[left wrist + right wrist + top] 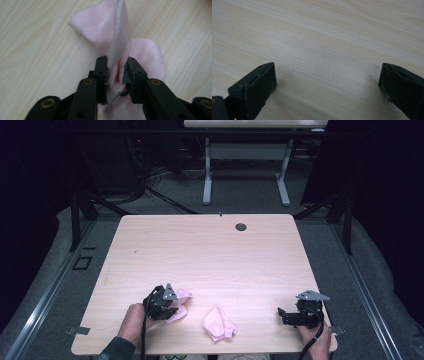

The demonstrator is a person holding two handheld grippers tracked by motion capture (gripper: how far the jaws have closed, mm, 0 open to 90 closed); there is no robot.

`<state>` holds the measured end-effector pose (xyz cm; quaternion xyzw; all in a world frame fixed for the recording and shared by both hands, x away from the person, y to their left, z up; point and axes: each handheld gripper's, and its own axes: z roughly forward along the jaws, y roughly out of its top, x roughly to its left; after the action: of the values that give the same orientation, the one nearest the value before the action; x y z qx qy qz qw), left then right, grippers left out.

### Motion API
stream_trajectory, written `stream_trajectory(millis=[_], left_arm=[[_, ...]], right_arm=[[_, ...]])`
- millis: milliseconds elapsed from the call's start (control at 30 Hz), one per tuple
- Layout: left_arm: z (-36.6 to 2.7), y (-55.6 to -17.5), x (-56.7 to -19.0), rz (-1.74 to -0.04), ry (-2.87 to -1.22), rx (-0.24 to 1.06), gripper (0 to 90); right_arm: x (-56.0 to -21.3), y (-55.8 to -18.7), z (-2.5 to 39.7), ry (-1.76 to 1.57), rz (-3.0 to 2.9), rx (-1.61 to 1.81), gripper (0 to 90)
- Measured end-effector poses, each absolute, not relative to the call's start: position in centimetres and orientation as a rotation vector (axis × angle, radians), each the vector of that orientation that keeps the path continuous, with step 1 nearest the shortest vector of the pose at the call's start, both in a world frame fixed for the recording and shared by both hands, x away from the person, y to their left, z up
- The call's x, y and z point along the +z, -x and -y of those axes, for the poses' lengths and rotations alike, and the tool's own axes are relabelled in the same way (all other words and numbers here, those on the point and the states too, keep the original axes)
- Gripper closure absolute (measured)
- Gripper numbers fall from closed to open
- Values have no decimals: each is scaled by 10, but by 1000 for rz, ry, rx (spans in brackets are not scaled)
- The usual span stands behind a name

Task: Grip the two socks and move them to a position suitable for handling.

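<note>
The left gripper (167, 304) sits near the front left of the table (210, 250), its 2 jaws pinched on a pink sock (180, 306). In the left gripper view the left gripper (117, 72) has a fold of the pink sock (107, 30) caught between its jaws; the cloth rises in a ridge from the jaws and spreads onto the wood beyond them, with a rounded part lying to the right of the jaws. The sock rests on the table while it is gripped.

A second pink sock (219, 323) lies bunched near the front edge, between the 2 grippers and touching neither.

The right gripper (287, 314) is near the front right corner, well apart from both socks. In the right gripper view the right gripper (327, 75) has its jaws spread wide, with bare wood between them.

The table is pale wood with rounded corners and a small round dark hole (241, 226) near its far edge. It stands on grey carpet (350, 285). Beyond it are the white legs of another table (207, 170), a tangle of dark cables (145, 175) on the floor, and black curtains at both sides.
</note>
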<state>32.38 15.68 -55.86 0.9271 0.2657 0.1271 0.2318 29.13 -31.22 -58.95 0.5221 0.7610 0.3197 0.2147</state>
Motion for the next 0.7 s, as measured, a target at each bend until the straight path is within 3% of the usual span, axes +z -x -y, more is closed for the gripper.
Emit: stream_trajectory(millis=[133, 700], left_arm=[[-161, -327, -558, -784, -2497, 330, 811], [-146, -343, -506, -828, -2324, 388, 814]], right_arm=[[-589, -291, 312, -1453, -2106, 883, 14], [-590, -290, 312, -1448, -2099, 891, 24]])
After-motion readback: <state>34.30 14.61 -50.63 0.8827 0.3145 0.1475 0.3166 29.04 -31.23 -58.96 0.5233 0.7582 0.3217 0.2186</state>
